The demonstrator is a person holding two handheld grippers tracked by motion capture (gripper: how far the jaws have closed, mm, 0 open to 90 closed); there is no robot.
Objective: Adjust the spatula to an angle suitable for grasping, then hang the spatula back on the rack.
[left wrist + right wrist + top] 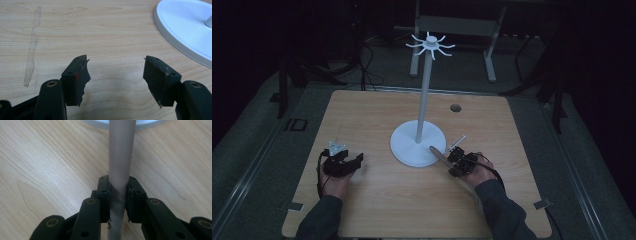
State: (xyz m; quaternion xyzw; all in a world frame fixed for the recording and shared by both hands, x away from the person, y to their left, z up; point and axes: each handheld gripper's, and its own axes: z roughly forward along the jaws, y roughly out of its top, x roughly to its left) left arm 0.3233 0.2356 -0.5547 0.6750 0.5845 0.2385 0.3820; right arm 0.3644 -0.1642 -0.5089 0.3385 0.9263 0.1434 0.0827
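My right gripper [117,195], at the bottom of its own view, clamps a grey-brown stick [121,157], maybe a tool handle, whose long axis runs straight up the frame toward the white stand [140,123]. In the high view the stick [438,153] slants up and left from my right hand [474,170], its tip over the stand's round base [404,145]. My left gripper [116,75], jaws wide and holding nothing, sits lower left, farther off.

Dark grey sleeves [319,220], black fingers [76,80] w/ brass-ringed screw holes, frayed pads — red fleck on one
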